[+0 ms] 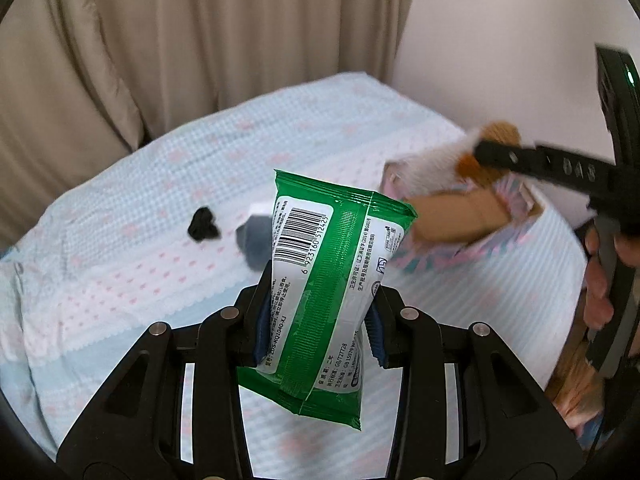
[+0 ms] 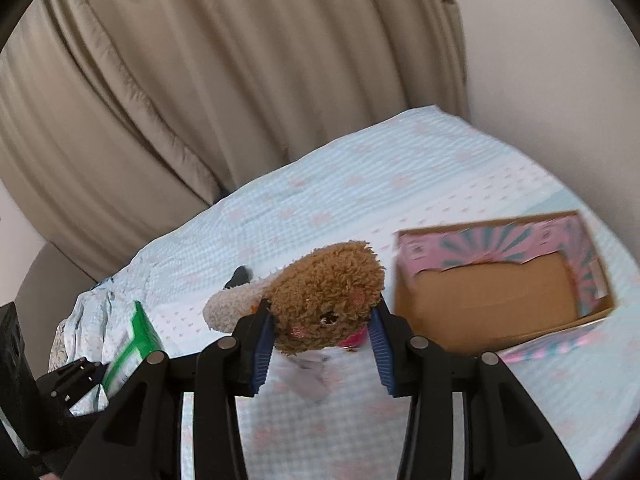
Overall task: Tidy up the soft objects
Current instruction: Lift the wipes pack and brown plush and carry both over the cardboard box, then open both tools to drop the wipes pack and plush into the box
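Note:
My left gripper (image 1: 320, 320) is shut on a green and white wet-wipes pack (image 1: 324, 280) and holds it above the bed. My right gripper (image 2: 324, 320) is shut on a brown and white plush toy (image 2: 328, 284), also held above the bed; in the left wrist view the plush toy (image 1: 448, 160) hangs blurred over the box. An open cardboard box (image 2: 492, 300) with pink and teal patterned flaps lies on the bed to the right; it also shows in the left wrist view (image 1: 460, 216). The wipes pack shows at the right wrist view's lower left (image 2: 132, 348).
The bed (image 1: 160, 200) has a light blue and pink patterned cover. A small black cloth item (image 1: 202, 224) and a grey soft item (image 1: 254, 240) lie on it beyond the wipes. Beige curtains (image 1: 160, 40) hang behind; a white wall (image 1: 520, 60) is at right.

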A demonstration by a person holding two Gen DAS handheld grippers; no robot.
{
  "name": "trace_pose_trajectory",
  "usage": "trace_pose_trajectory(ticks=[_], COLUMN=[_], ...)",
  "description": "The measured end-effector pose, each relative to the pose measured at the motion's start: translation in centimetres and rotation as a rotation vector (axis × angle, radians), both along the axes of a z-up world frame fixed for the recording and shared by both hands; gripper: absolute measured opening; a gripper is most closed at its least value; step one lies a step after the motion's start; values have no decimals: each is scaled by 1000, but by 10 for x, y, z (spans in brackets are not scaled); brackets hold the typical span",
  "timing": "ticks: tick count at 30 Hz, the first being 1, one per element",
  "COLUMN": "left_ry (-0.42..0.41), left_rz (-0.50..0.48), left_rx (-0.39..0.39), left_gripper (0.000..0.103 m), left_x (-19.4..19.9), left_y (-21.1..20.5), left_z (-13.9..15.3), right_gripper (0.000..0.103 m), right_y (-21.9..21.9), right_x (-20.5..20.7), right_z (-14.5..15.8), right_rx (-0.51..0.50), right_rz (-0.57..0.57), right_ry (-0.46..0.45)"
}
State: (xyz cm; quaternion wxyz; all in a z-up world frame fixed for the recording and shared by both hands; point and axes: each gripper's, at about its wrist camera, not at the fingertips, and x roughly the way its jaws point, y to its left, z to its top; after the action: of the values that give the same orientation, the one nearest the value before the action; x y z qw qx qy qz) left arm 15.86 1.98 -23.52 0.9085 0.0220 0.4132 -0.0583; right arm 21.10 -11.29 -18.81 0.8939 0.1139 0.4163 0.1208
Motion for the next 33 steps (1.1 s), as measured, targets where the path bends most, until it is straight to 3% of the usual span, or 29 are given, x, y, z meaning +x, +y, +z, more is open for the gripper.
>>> trace_pose_trajectory(ticks=[5, 8, 16, 23, 33], left_ry=[-12, 6, 100, 237, 447], left_rz=[19, 27, 19, 32, 47], left_rx=[-19, -24, -45, -45, 15], left_gripper=[35, 35, 35, 35, 35], left_x=[23, 40, 106, 173, 243], left_y=[-51, -86, -168, -210, -237], left_z=[25, 27, -11, -72, -159], right_gripper=[40, 40, 40, 40, 40], right_y=[-56, -90, -167, -207, -211], right_x=[3, 9, 50, 107, 157], right_z=[25, 30, 16, -36, -128], right_rx=[-53, -87, -134, -134, -111], right_rz=[-17, -23, -31, -54, -115], right_ry=[1, 13, 92, 235, 483])
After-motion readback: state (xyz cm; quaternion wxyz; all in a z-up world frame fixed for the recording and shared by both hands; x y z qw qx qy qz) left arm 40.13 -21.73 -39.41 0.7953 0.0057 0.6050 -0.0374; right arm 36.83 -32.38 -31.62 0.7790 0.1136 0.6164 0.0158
